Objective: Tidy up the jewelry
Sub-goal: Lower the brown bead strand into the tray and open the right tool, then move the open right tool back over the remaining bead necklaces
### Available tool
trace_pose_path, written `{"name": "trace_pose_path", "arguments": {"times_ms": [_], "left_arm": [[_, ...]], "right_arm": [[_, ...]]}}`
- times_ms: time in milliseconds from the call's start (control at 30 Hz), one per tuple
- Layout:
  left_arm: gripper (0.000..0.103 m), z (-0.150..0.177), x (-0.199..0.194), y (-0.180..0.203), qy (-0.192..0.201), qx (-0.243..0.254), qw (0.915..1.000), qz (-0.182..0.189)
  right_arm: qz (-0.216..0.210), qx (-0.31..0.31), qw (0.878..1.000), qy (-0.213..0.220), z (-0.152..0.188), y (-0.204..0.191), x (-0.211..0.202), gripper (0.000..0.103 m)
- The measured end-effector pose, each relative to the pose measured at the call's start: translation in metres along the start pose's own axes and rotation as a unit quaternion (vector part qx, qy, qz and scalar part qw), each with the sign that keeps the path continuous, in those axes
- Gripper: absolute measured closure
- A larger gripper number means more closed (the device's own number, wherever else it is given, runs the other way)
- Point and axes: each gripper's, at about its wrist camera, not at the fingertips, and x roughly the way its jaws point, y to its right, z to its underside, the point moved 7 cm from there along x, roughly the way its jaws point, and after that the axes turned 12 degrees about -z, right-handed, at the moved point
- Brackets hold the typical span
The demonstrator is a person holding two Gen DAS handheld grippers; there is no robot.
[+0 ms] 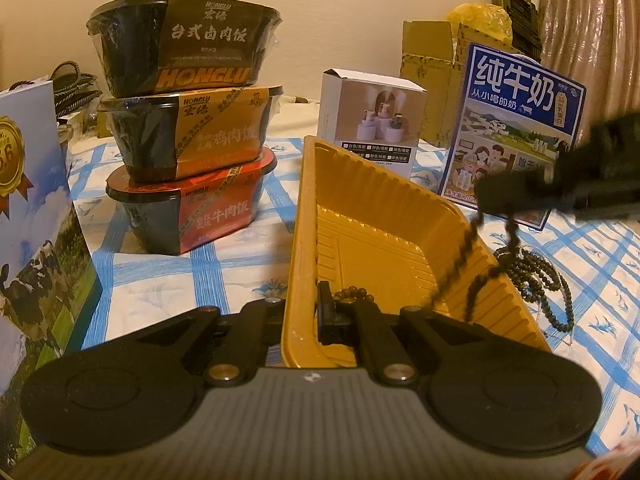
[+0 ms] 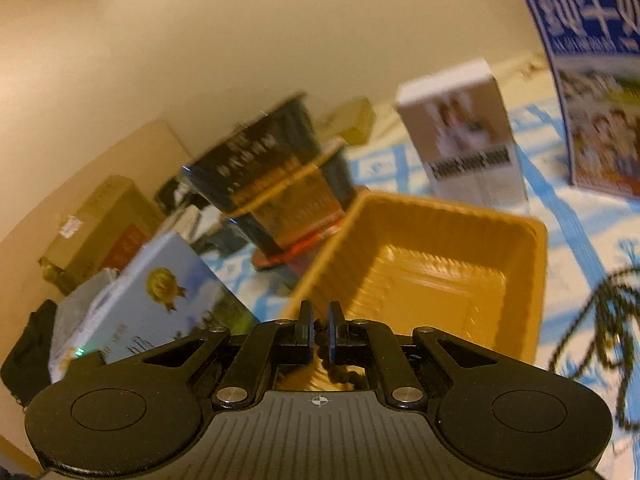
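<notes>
Yellow plastic tray (image 1: pixel 384 216) sits on the checked cloth (image 1: pixel 224 264); my left gripper (image 1: pixel 304 312) pinches its near rim, tipped down; my right gripper (image 2: pixel 319 336), over the tray, pinches a dark bead string (image 1: pixel 460 264) that dangles into it.

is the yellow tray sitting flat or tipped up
Tipped up. The left gripper clamps the yellow tray by its near rim, and its bottom slopes instead of lying flat on the checked cloth.
</notes>
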Motion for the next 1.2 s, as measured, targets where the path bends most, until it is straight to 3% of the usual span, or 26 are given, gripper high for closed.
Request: {"name": "trace_pose_path", "arguments": {"times_ms": [367, 700, 933, 967, 1033, 1067, 1100, 1200], "left_arm": [[0.098, 0.001, 0.000, -0.001, -0.001, -0.002, 1.0000, -0.001], [0.098, 0.001, 0.000, -0.001, -0.002, -0.003, 1.0000, 0.000], [0.098, 0.002, 0.000, -0.002, -0.003, -0.003, 1.0000, -0.001], [0.098, 0.002, 0.000, -0.002, -0.003, -0.003, 1.0000, -0.001], [0.098, 0.003, 0.001, -0.002, -0.005, -0.003, 1.0000, -0.002], [0.098, 0.002, 0.001, -0.002, -0.005, -0.003, 1.0000, -0.002], [0.098, 0.002, 0.001, -0.002, -0.005, -0.002, 1.0000, -0.002], [0.098, 0.003, 0.002, -0.002, -0.006, -0.002, 1.0000, -0.002]], "right_arm": [[0.033, 0.036, 0.999, -0.017, 0.027, 0.022, 0.009, 0.096], [-0.043, 0.005, 0.997, 0.057, -0.004, -0.014, 0.003, 0.096], [0.030, 0.012, 0.999, -0.010, 0.025, 0.014, 0.023, 0.096], [0.039, 0.014, 0.999, -0.017, 0.030, 0.017, 0.023, 0.093], [0.046, 0.009, 0.999, -0.021, 0.039, 0.021, 0.018, 0.076], [0.048, 0.008, 0.999, -0.017, 0.041, 0.021, 0.015, 0.054], [0.048, 0.008, 0.999, -0.007, 0.043, 0.021, 0.010, 0.043], [0.041, 0.002, 0.999, 0.015, 0.052, 0.019, -0.010, 0.043]]}}
